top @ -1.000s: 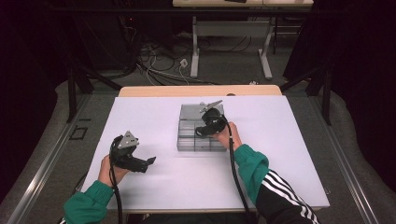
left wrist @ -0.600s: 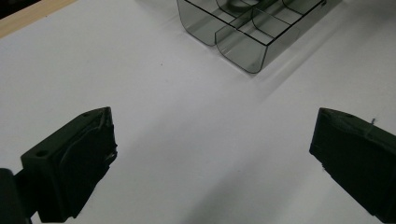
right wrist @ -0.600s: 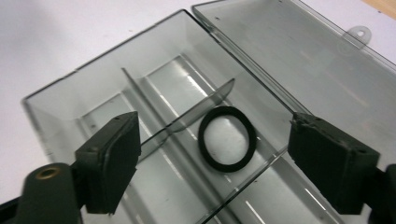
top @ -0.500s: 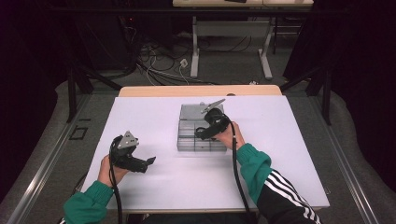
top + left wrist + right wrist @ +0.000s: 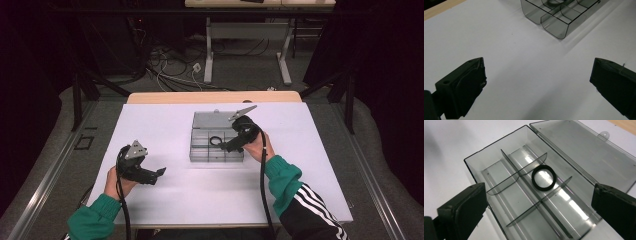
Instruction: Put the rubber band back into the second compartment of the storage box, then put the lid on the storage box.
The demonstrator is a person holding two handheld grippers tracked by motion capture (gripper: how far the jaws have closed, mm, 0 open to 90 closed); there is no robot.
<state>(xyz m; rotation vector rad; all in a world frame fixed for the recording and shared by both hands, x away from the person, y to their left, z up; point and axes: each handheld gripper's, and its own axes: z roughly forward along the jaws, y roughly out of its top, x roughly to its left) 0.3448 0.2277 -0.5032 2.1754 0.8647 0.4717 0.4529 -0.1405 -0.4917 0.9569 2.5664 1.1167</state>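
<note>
Little changed over last second: right claw [image 5: 226, 146] still hovers over open clear divider box [image 5: 216, 142], jaws wide, empty. Black ring [image 5: 543, 177] lies in middle compartment by lid hinge side, apparently already released. Left claw [image 5: 159, 172] wide open, empty, well left of box on tabletop [image 5: 210, 192].

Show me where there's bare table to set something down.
Bare white table lies left of the clear box, beyond the left gripper. Another patch lies right of the box toward the table's right edge, and a near strip runs between both forearms. The crowded spot is the box, with the right gripper over it and the black ring inside.
</note>
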